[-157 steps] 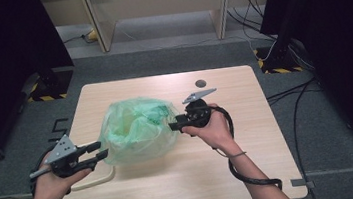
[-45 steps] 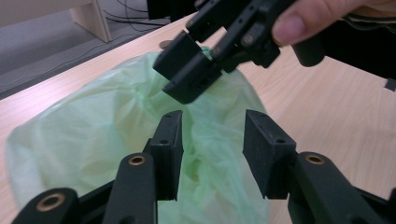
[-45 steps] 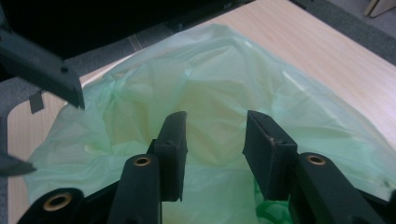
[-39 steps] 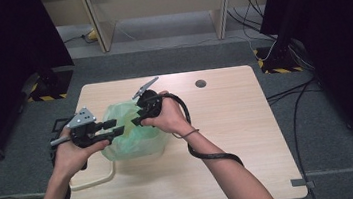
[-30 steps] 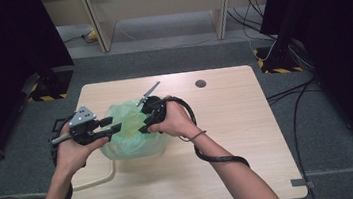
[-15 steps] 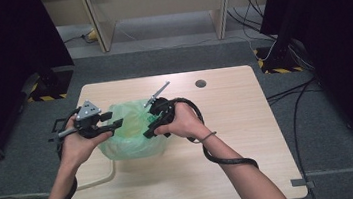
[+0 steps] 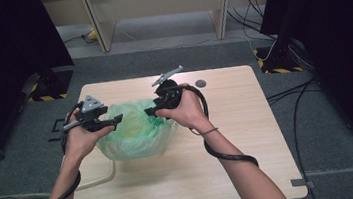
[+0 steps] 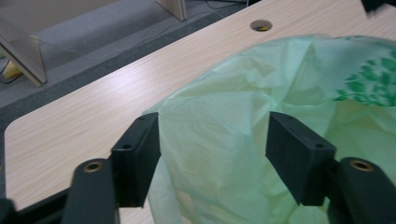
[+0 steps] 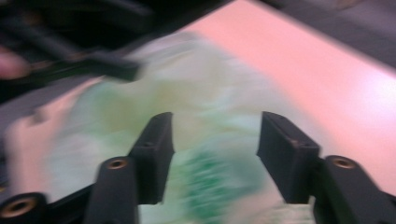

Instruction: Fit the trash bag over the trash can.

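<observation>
The green plastic bag (image 7: 135,132) slumps mid-table (image 7: 247,121), thin, light and slippery to my eye; I'd pinch a gathered rim fold. My left gripper (image 7: 109,121) and right gripper (image 7: 151,110) have just been opening, jaws wide, film between them ungripped.

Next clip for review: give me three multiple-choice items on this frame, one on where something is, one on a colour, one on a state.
1. Where does the plastic bag lie on the table?
A. toward its left half, between the two tools
B. at its far right corner
C. on the floor

2. What colour is the bag?
A. red
B. pale green
C. black

3. How do the jaws of the left tool stand?
A. pressed shut on a cable
B. shut with nothing between
C. apart, bag film between them

Answers: 1 A, the high view shows it between the left tool and the right tool. 2 B, pale green film with a darker green print. 3 C, the left gripper view shows the jaws, just opened wider, astride the film.
</observation>
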